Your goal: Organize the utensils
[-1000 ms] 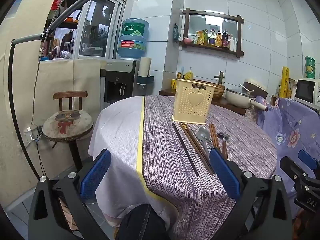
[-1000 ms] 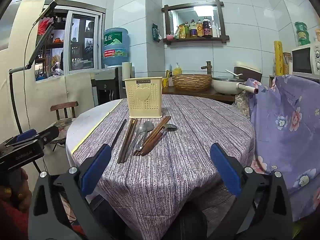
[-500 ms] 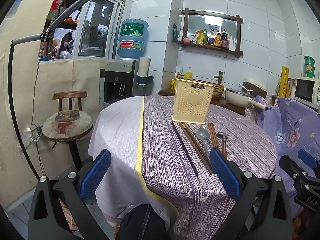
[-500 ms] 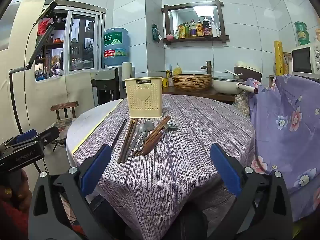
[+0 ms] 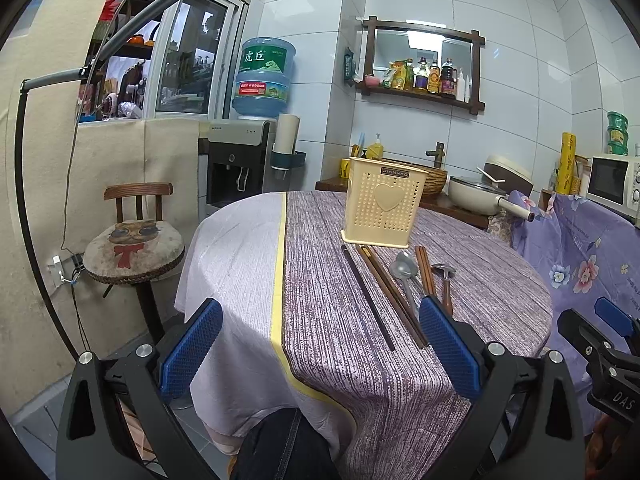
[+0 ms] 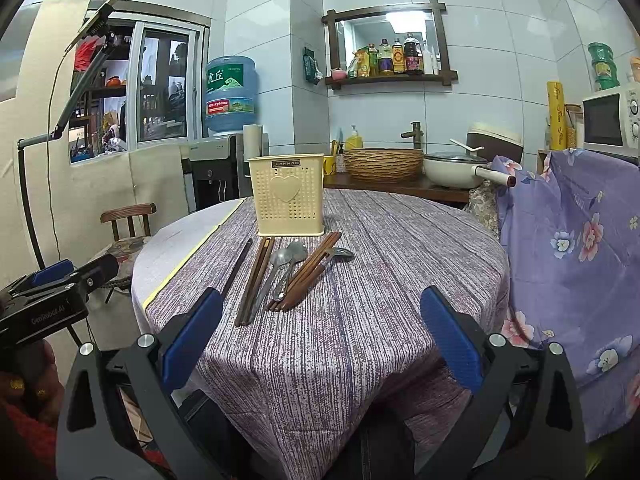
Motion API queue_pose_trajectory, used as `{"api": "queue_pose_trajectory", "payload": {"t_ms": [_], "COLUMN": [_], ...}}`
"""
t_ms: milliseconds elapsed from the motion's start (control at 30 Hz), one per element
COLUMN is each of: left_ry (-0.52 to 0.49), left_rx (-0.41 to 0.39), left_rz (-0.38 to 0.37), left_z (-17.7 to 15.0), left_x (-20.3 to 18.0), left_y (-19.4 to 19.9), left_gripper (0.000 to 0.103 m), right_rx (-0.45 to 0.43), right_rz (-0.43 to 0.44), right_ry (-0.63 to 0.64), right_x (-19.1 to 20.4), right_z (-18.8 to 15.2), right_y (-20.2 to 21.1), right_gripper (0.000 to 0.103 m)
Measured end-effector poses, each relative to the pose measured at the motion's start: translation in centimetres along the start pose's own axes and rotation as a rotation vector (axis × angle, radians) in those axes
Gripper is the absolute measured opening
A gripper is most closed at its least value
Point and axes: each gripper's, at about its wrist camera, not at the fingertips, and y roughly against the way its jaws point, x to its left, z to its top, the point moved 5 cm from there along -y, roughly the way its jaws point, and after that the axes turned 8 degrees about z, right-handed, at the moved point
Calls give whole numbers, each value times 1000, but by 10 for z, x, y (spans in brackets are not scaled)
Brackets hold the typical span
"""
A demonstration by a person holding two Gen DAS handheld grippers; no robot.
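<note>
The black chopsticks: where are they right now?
In the right wrist view, the black chopsticks lie on the tablecloth, leftmost of the utensils, beside the brown chopsticks, before the holder.

Both wrist cameras sit low at the bench's near edge, facing the tiled back wall. Left view looks from further left, right view from further right. Shared: cream utensil holder, laid-out utensils.

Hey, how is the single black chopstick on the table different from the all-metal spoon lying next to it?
The single black chopstick is thin, dark and straight from end to end; the all-metal spoon is shiny grey with a broad oval bowl. The chopstick lies alone at the left edge of the row, while the spoon sits mid-row among other utensils. Both lie flat on the purple striped tablecloth before the cream perforated holder.
</note>
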Motion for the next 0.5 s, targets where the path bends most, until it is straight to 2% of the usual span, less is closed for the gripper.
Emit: {"api": "queue_pose_trajectory", "payload": {"t_ms": [500], "left_ry": [0], "left_rx": [0], "left_rz": [-2], "left_z": [1], "left_x": [-4], "left_y": [-2], "left_gripper": [98], "right_rx": [0], "right_rz": [0], "right_ry": [-2], "right_x": [-1], "right_z": [1], "right_y": [1], "right_gripper": [98]}}
